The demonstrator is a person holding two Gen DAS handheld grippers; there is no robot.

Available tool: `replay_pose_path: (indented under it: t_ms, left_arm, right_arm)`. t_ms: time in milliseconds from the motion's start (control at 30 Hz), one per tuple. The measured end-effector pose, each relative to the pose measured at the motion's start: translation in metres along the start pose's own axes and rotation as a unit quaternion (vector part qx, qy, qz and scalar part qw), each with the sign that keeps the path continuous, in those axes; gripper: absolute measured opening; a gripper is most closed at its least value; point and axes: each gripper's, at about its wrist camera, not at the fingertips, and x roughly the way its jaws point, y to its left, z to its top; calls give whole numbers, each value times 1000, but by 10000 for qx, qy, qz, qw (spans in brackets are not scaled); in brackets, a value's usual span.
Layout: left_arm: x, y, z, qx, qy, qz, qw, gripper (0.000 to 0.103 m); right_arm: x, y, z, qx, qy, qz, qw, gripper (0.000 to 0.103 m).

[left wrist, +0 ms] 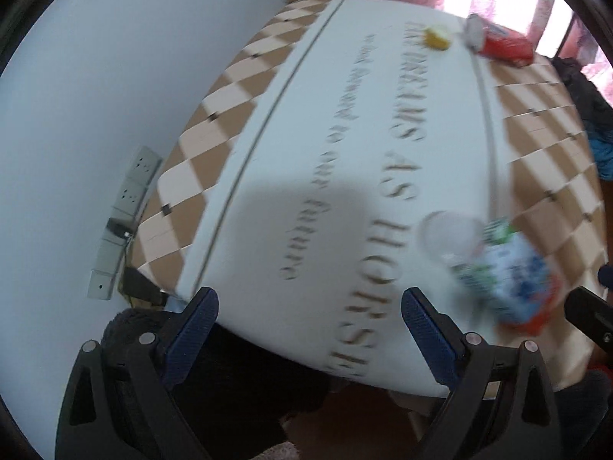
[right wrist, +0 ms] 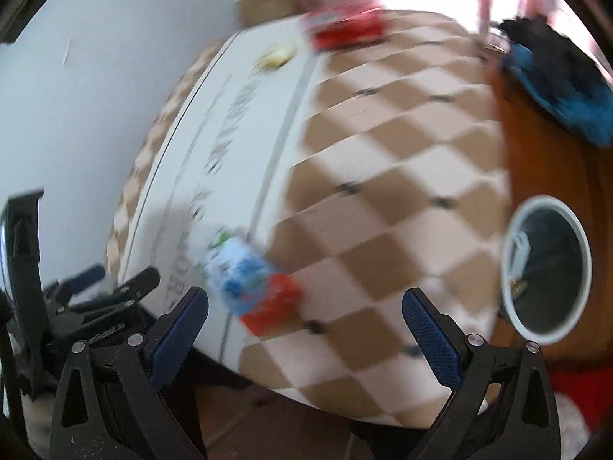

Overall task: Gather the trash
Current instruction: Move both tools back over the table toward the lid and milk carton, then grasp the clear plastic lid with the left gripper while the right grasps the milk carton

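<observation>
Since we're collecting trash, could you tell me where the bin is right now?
In the right wrist view, the white-rimmed bin stands off the table's right edge, beyond the right gripper.

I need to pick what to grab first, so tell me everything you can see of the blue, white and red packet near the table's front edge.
The packet looks like a crumpled wrapper, blurred, blue and white with green print and a red end. It lies on the tablecloth across the white-checkered border, apparently beside something clear. No tongs touch it.

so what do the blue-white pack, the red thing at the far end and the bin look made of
Blue-white pack: probably glossy printed plastic film, crumpled, blurred. Red thing: seemingly shiny printed plastic or foil wrapper; blur leaves it open. Bin: smooth white rim, likely plastic, dark inside.
</observation>
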Motion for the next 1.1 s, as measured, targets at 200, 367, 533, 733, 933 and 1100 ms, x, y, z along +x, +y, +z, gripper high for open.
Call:
replay_pose_path:
  t_ms: [200, 367, 533, 733, 933, 1100]
  left_arm:
    - [27, 25, -8, -80, 216, 54, 9997, 98]
    - [29, 29, -8, 15, 176, -22, 9998, 98]
    - [14, 10, 0, 400, -155, -364, 9984, 98]
    - [6, -38, 14, 1003, -211, -1062, 9890, 97]
    - [19, -75, 30, 1411, -237, -1261, 9817, 75]
    - [23, -79, 35, 1349, -212, -1406, 9806, 37]
  right_arm:
    - [46, 46, 12, -725, 425, -324, 9959, 94]
    - [66, 56, 11, -850, 535, -512, 9936, 80]
    - [47, 29, 7, -3, 232, -760, 9968, 61]
    - [22, -45, 0, 1471, -125, -920, 9848, 61]
    - [20, -70, -8, 1762, 18, -639, 9823, 68]
    - [23, -63, -6, 1458, 78, -776, 9862, 72]
